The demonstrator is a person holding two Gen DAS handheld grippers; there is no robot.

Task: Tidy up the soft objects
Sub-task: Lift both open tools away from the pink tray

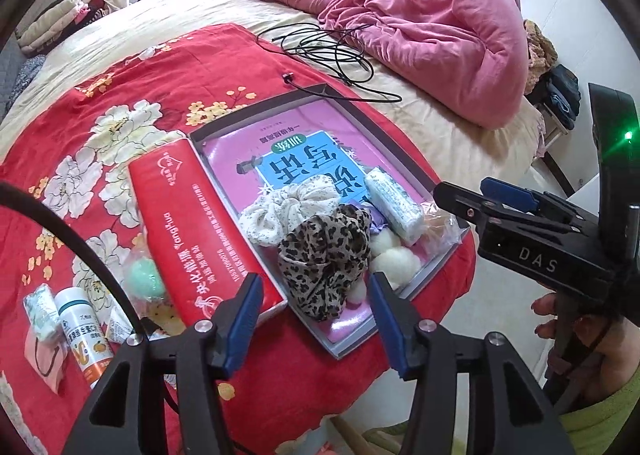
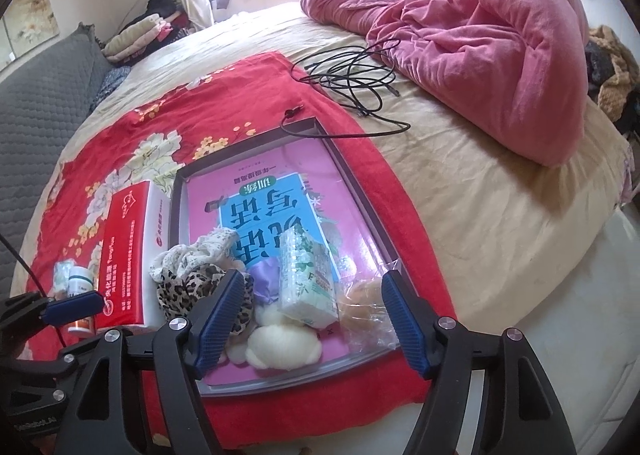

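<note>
A bed [image 2: 460,183] with a beige sheet fills both views, and a red flowered cloth [image 1: 132,103] is spread over its near left part. At the left edge of the right wrist view a grey quilted cushion [image 2: 44,111] is seen, with folded clothes [image 2: 136,37] stacked behind it below a window. On the cloth at lower left lie a white pill bottle [image 1: 80,329], a small wrapped packet [image 1: 40,311] and a green ball [image 1: 146,277], beside a red tissue pack [image 1: 200,231]. At centre a shallow grey tray [image 1: 256,111] holds a pink book [image 1: 248,159]; on its near end are piled a cream scrunchie [image 1: 280,215], a leopard scrunchie [image 1: 324,259], white pompoms [image 1: 394,259] and a tissue roll [image 1: 394,203]. The left tool [image 1: 316,295] is held partly open above the leopard scrunchie, gripping nothing. The right tool [image 2: 314,295] is spread wide over the pompoms and tissue roll, also empty. A black cable [image 1: 332,51] is coiled beyond the tray, and a rumpled pink quilt [image 1: 432,15] is heaped at upper right.
</note>
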